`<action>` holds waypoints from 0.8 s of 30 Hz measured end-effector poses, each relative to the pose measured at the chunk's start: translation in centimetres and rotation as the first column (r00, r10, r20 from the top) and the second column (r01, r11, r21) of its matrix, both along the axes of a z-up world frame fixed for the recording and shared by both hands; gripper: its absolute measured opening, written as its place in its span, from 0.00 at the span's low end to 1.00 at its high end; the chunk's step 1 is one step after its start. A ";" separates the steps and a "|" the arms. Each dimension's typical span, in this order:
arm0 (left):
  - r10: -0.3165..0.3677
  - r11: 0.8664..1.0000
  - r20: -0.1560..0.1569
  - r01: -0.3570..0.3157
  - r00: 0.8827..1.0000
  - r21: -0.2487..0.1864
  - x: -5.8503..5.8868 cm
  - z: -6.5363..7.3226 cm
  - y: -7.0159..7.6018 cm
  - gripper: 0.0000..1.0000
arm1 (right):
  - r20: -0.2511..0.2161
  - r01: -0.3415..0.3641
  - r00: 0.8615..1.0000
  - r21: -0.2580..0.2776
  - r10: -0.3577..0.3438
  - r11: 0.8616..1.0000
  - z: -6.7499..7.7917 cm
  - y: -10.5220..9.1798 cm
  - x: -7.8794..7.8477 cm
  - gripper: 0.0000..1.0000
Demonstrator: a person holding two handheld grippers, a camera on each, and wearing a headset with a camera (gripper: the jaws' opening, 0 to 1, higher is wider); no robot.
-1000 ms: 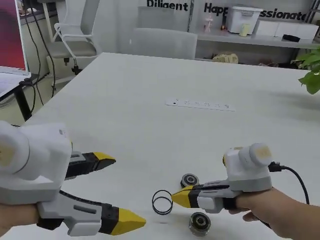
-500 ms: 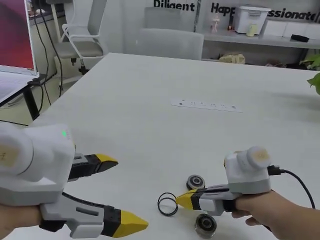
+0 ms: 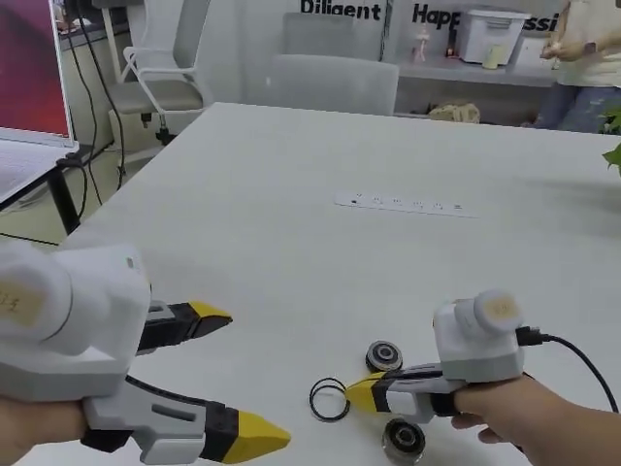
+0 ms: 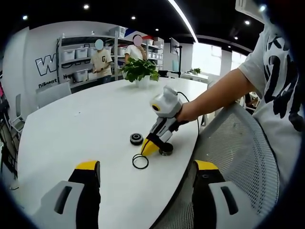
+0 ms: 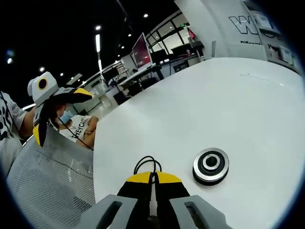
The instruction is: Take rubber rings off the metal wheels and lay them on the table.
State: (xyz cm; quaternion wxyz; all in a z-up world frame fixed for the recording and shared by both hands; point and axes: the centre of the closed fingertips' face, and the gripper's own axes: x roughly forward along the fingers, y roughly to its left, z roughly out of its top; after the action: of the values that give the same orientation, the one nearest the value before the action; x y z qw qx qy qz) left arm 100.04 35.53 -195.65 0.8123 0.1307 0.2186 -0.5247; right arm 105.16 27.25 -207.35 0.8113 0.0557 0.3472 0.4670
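Two thin black rubber rings (image 3: 330, 399) lie overlapping on the white table (image 3: 291, 175). My right gripper (image 3: 357, 391) is shut, its yellow tip touching the rings' right edge. In the right gripper view the rings (image 5: 147, 163) lie just past the shut gripper (image 5: 151, 179). One metal wheel (image 3: 384, 355) sits behind the right gripper, a second wheel (image 3: 403, 439) in front of it. My left gripper (image 3: 238, 377) hovers open at the lower left, well apart from the rings. The left gripper view shows the rings (image 4: 140, 161), a wheel (image 4: 137, 139) and the right gripper (image 4: 148, 148).
A white power strip (image 3: 408, 205) lies across the table's middle. A grey chair (image 3: 335, 83) stands at the far edge, shelves behind it, and a person (image 3: 582, 58) at the back right. The table's near edge runs just below the grippers.
The head camera has shifted slightly; grippers, rings and wheels keep their places relative to each other. A person has come into view at the back right.
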 end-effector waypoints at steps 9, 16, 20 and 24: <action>-0.014 1.000 -0.006 0.014 1.000 0.008 0.1 -0.2 -0.5 0.77 | 0.013 0.013 1.000 -0.004 -0.013 1.000 0.0 -0.4 0.4 0.05; -0.024 1.000 -0.005 0.024 1.000 0.011 0.4 -0.1 -1.0 0.77 | 0.023 0.027 0.999 0.015 -0.028 1.000 0.6 -0.8 0.6 0.09; -0.030 1.000 -0.005 0.030 1.000 0.010 0.5 0.0 -1.1 0.77 | 0.029 0.032 0.999 0.026 -0.033 0.999 1.1 -0.9 0.8 0.10; -0.032 0.999 -0.004 0.032 0.999 0.008 0.7 0.2 -1.3 0.77 | 0.038 0.040 0.998 0.054 -0.042 0.998 2.0 -0.9 0.9 0.11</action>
State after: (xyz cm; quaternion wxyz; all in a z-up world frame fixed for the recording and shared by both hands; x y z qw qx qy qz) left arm 100.71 34.26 -195.47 0.8027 0.1363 0.2202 -0.5372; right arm 106.07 26.34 -205.35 0.8256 0.0749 0.3175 0.4605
